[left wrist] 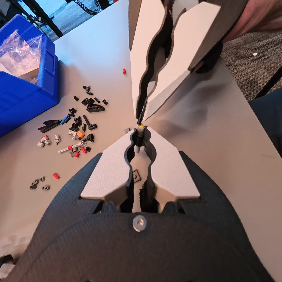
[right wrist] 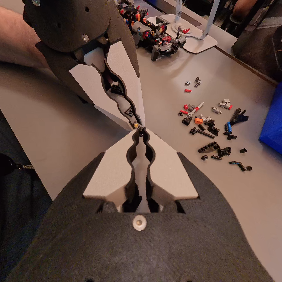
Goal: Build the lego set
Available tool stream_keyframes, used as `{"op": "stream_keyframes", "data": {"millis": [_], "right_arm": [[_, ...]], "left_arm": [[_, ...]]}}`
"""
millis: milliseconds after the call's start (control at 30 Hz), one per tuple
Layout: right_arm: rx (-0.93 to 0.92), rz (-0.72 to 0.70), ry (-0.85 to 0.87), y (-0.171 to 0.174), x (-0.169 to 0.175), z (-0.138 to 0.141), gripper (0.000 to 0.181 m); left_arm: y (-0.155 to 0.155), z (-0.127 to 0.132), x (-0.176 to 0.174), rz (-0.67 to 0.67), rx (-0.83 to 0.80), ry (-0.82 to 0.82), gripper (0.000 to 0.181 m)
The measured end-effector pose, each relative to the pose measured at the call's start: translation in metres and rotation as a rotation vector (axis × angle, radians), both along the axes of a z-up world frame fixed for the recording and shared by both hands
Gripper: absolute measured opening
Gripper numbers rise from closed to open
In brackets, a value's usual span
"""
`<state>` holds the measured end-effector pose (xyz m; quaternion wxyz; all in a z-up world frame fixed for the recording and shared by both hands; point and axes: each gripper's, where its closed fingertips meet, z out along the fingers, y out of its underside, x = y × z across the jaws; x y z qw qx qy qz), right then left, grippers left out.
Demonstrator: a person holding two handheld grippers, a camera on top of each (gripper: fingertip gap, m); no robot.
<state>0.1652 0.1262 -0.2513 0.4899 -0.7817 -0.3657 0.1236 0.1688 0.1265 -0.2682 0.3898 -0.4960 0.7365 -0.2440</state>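
My left gripper [left wrist: 140, 129] is shut on a small grey and black lego piece [left wrist: 138, 140] with a yellow axle end [left wrist: 141, 126], held above the table. My right gripper [left wrist: 139, 117] comes in from above, shut on a short black pin [left wrist: 139, 120] whose end touches the grey piece. In the right wrist view my right gripper [right wrist: 141, 130] holds the black pin [right wrist: 140, 131] tip to tip against my left gripper [right wrist: 139, 123] and the grey piece [right wrist: 135, 125]. A pile of loose black, grey, red, blue and orange parts [left wrist: 76, 122] lies on the table to the left; it also shows in the right wrist view [right wrist: 213, 126].
A blue bin [left wrist: 22, 76] with clear bags stands at the left, and shows at the right edge of the right wrist view [right wrist: 273, 122]. A part-built lego model [right wrist: 152, 30] sits at the back by a white stand base [right wrist: 198, 41]. A dark square plate [left wrist: 135, 176] lies under my left gripper. The table edge [left wrist: 238, 85] runs along the right.
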Motion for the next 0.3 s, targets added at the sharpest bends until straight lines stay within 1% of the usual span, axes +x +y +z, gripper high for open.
{"op": "stream_keyframes", "data": {"millis": [33,167,233,300], "right_arm": [[0.012,-0.008,-0.017,0.0001,0.0000,0.0002,0.002],[0.046,-0.024,-0.048,0.0007,0.0002,0.0019,0.002],[0.050,-0.032,-0.041,0.0011,0.0002,0.0000,0.002],[0.060,-0.040,-0.073,0.0008,-0.0009,-0.0031,0.002]], "left_arm": [[0.0002,0.0005,0.0002,0.005,-0.001,-0.004,0.006],[0.0006,0.0022,0.0008,0.012,0.004,-0.015,0.006],[0.0014,0.0002,0.0006,0.017,0.009,-0.009,0.006],[0.0007,-0.0018,0.0004,0.018,0.004,-0.010,0.005]]}}
